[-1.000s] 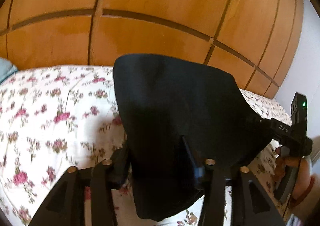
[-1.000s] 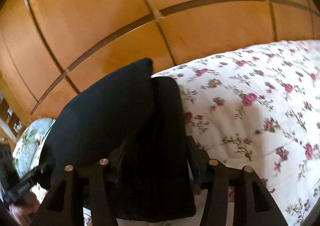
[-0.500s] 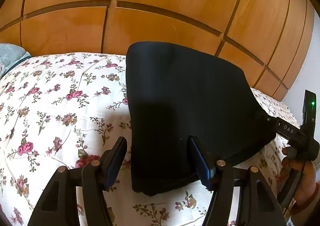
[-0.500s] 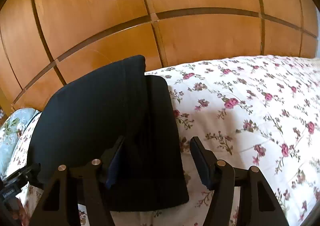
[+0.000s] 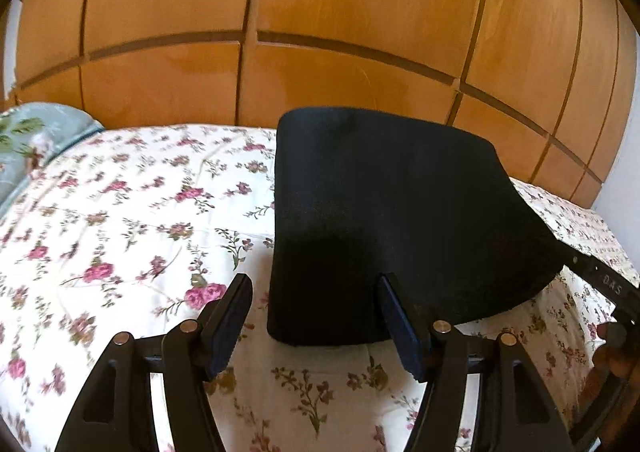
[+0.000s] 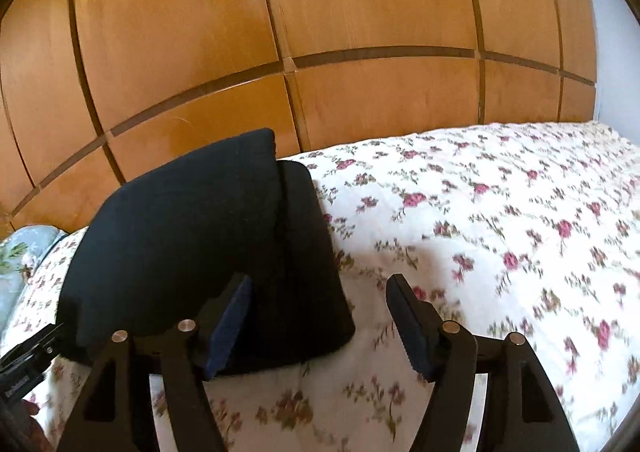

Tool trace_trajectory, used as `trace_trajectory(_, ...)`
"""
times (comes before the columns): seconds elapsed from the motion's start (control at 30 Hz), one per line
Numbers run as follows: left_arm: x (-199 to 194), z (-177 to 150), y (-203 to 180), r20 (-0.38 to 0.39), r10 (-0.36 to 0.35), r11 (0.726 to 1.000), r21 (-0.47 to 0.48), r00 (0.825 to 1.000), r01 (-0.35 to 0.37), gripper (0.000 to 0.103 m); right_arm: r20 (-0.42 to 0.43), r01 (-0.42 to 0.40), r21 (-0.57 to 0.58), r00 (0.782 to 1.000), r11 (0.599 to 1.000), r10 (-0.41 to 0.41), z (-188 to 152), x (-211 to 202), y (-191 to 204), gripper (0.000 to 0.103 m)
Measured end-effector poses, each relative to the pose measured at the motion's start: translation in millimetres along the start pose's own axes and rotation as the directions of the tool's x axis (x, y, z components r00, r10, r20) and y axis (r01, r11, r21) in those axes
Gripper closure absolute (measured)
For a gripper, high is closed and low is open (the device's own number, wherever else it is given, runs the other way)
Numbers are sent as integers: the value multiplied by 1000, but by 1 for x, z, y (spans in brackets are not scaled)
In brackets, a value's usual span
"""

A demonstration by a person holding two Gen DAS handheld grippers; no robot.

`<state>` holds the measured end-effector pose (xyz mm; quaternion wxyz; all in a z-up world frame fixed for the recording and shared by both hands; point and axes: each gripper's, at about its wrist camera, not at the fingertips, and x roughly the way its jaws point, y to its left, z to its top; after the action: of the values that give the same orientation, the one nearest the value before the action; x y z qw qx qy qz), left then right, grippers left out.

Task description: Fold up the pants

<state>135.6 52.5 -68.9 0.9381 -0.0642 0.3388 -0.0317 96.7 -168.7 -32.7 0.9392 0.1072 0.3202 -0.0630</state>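
Observation:
The black pants [image 5: 392, 211] lie folded into a compact block on the floral bedspread [image 5: 120, 219], close to the wooden headboard. My left gripper [image 5: 316, 316] is open and empty, just in front of the block's near left edge. In the right wrist view the pants [image 6: 200, 244] lie left of centre. My right gripper [image 6: 320, 320] is open and empty, at the block's near right corner, its left finger [image 6: 228, 316] overlapping the fabric in the image. The other gripper shows at each view's edge.
A wooden panelled headboard [image 5: 320, 31] rises behind the bed. A pale green floral pillow [image 5: 28, 139] lies at the far left. The floral bedspread [image 6: 500, 232] stretches to the right of the pants. A white wall [image 6: 616, 51] shows at the far right.
Both grippers have let go of the pants and pulled back. The folded pants now rest flat on the bed, and both pairs of jaws have opened wide.

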Motion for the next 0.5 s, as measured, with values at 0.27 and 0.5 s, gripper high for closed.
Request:
trace_trajectory(0.27,-29,-17,-16,84,53,999,5,995,-54,28,53,-49,-98,997,994,54,-23,-24,20,30)
trace_trajectory(0.5,-48,-27,-28,167,45,998,40,985,-52,28,151,-52,-177,985,983,80,-42,-57,42,30)
